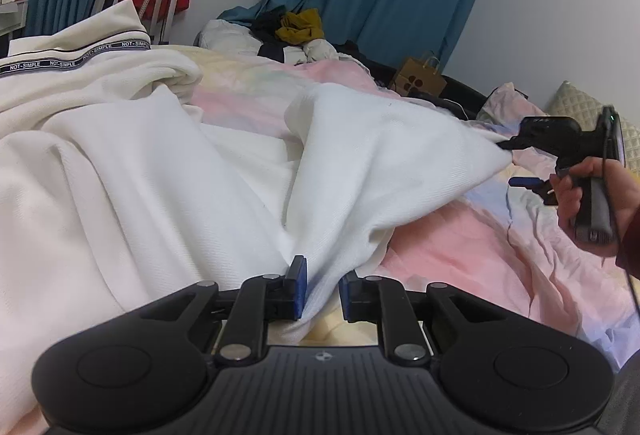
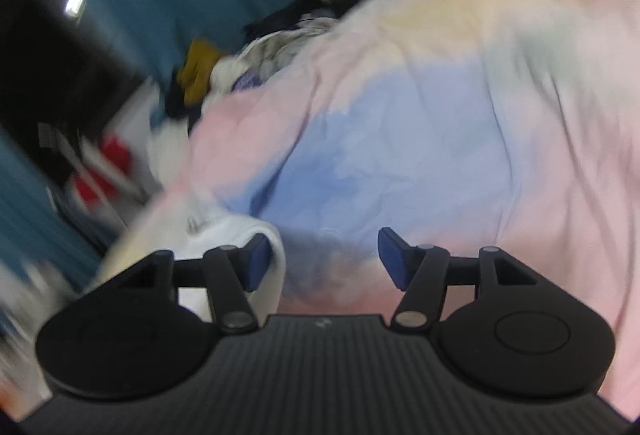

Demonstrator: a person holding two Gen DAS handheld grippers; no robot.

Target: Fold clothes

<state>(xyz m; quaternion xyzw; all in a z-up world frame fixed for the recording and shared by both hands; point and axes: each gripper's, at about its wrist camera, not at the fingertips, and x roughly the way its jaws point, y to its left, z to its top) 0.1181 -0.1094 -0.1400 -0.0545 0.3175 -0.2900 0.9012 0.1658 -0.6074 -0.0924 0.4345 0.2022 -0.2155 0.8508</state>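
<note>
Ahead of my right gripper [image 2: 322, 259] the pastel bed [image 2: 400, 139] lies bare and passable; a heap of clothes [image 1: 296, 31] blocks its far edge, a paper bag [image 1: 420, 79] stands beside, and the white garment [image 1: 120, 163] covers the left half.

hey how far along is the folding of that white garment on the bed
Early. Done: the white garment lies on the bed sheet, still rumpled, no neat fold visible. In hand: the left claw pinches a bunched edge; the right claw is open at a lifted corner. Left: the folds themselves, plus the clothes pile.
</note>
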